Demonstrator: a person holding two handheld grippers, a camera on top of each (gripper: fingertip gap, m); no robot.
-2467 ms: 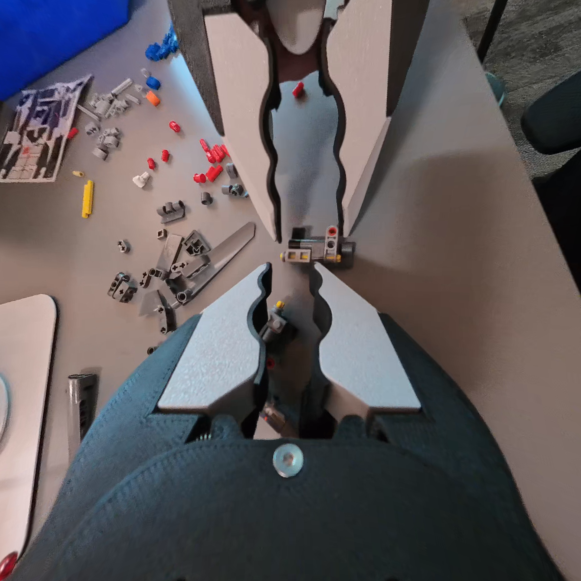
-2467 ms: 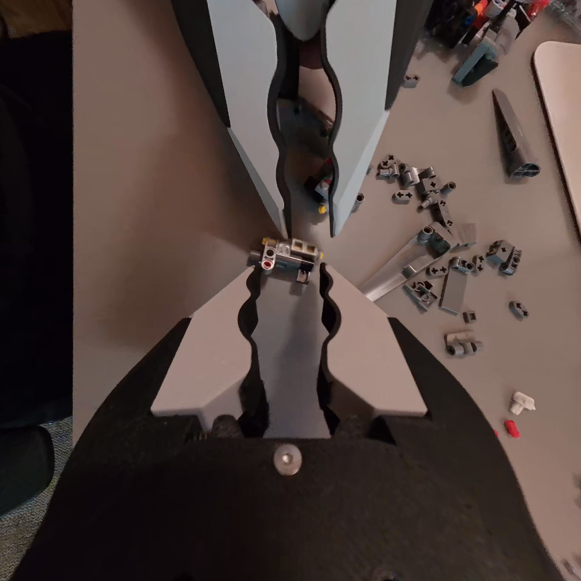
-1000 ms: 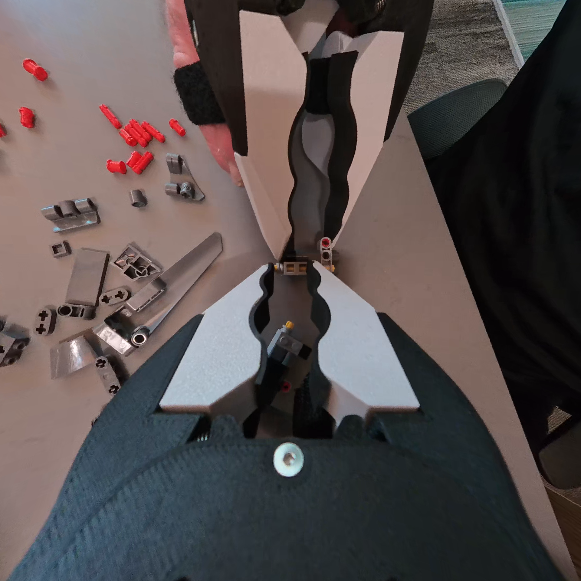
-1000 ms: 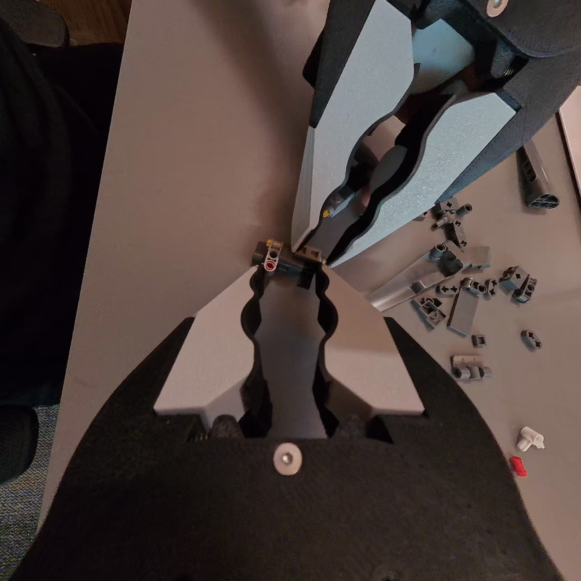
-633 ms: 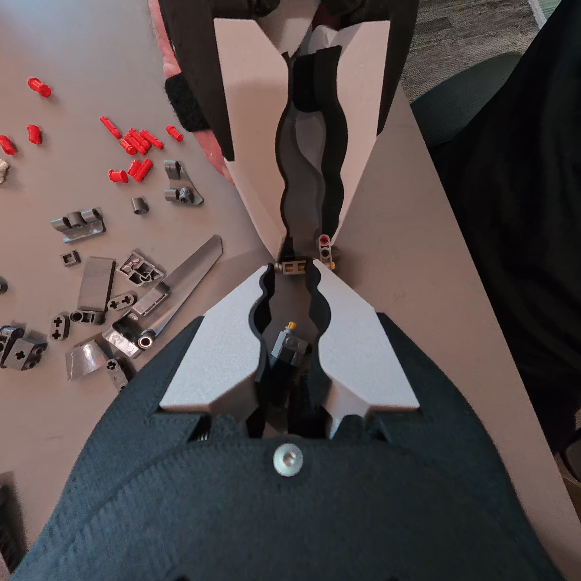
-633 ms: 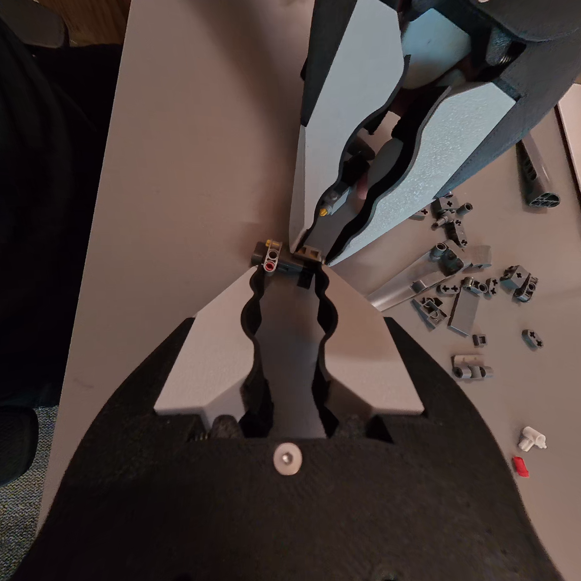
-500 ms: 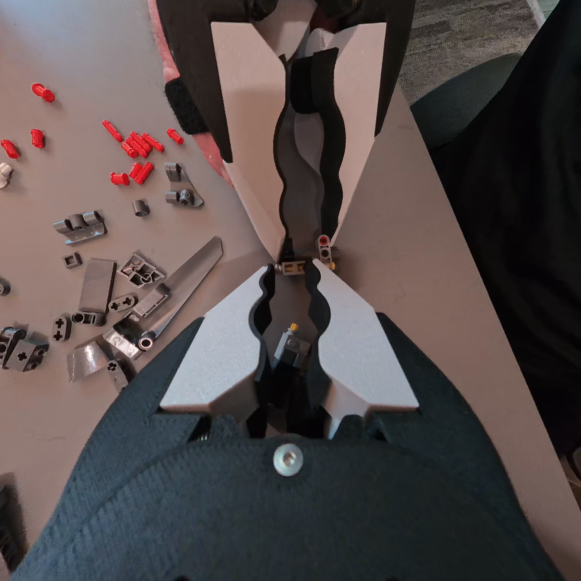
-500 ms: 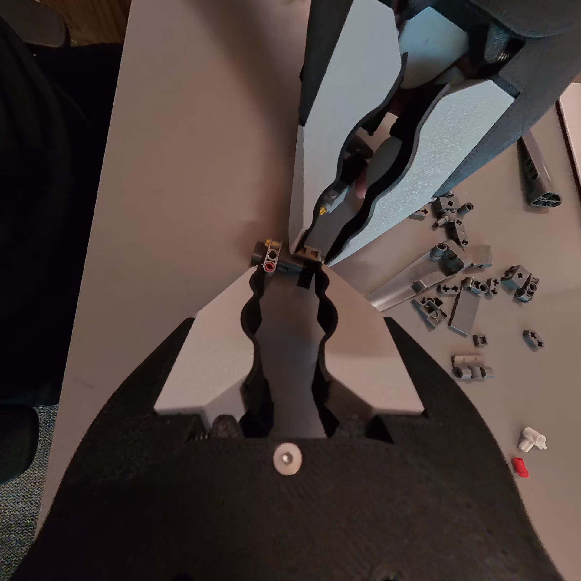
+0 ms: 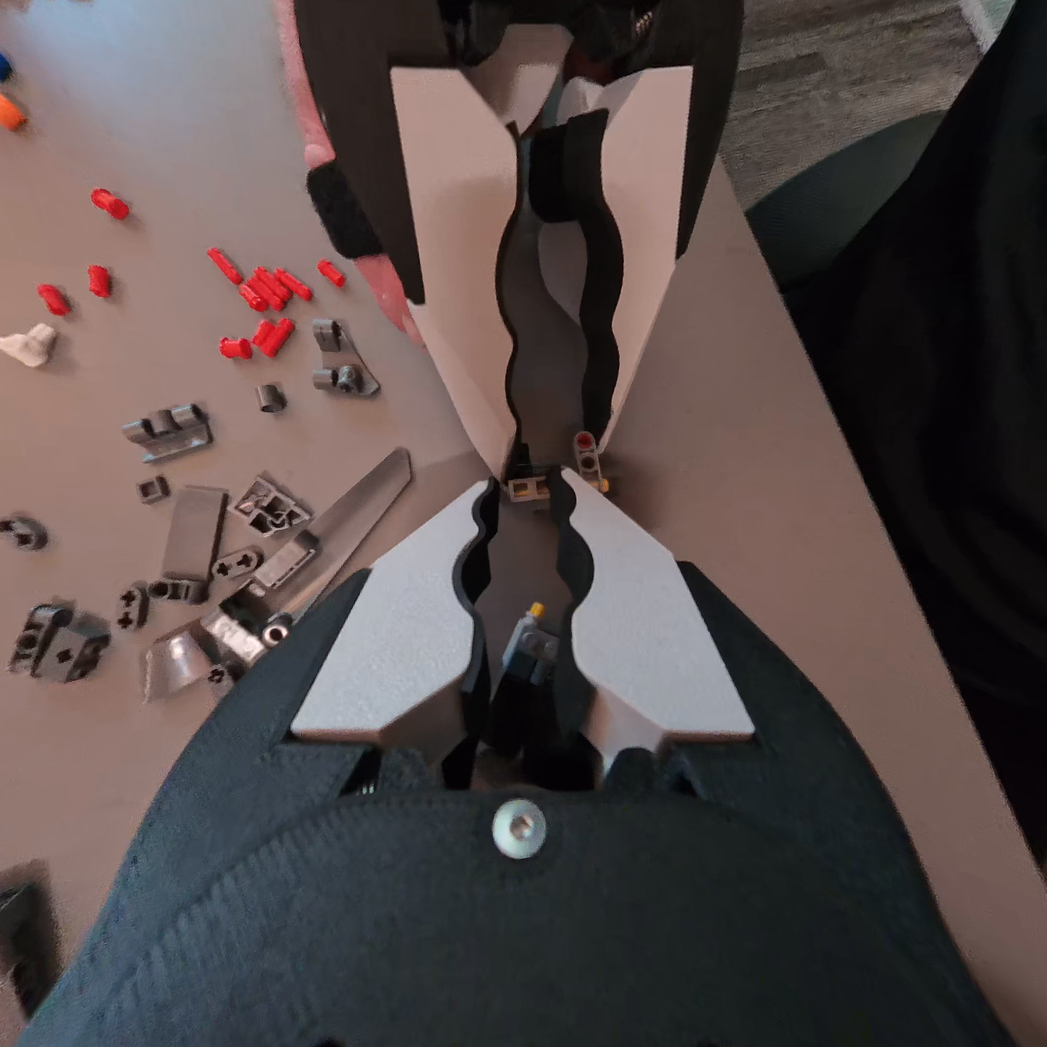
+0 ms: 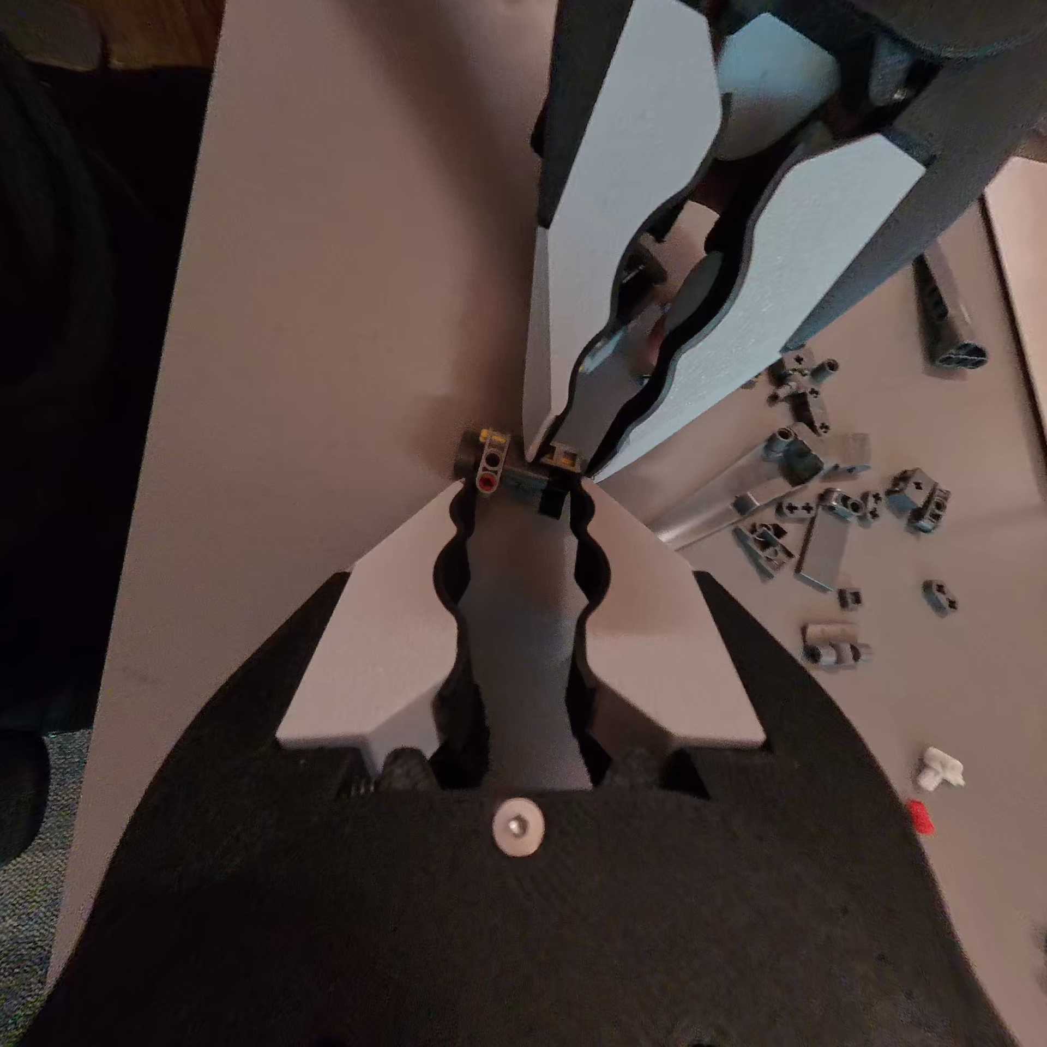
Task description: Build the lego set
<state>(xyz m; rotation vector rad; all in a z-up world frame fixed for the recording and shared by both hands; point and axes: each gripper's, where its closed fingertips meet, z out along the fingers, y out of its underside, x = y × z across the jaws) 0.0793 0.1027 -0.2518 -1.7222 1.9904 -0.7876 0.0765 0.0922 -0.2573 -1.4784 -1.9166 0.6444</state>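
Landmark: one small grey brick assembly [image 10: 518,473] with a red pin and yellow studs, lifted just above my table [image 10: 340,283], between the two grippers' tips.
Right gripper [image 10: 521,493]: my two fingers pinch the assembly from either side.
Left gripper [image 9: 524,487]: its two tips close on the assembly's tan end piece; one more grey piece with a yellow tip [image 9: 530,640] sits deeper between these fingers.
Red pins [image 9: 266,294]: about a dozen, well left of the assembly.
Grey loose parts [image 9: 198,538]: a dozen or so, left of it.
White piece [image 9: 28,345]: one, beyond the pins.
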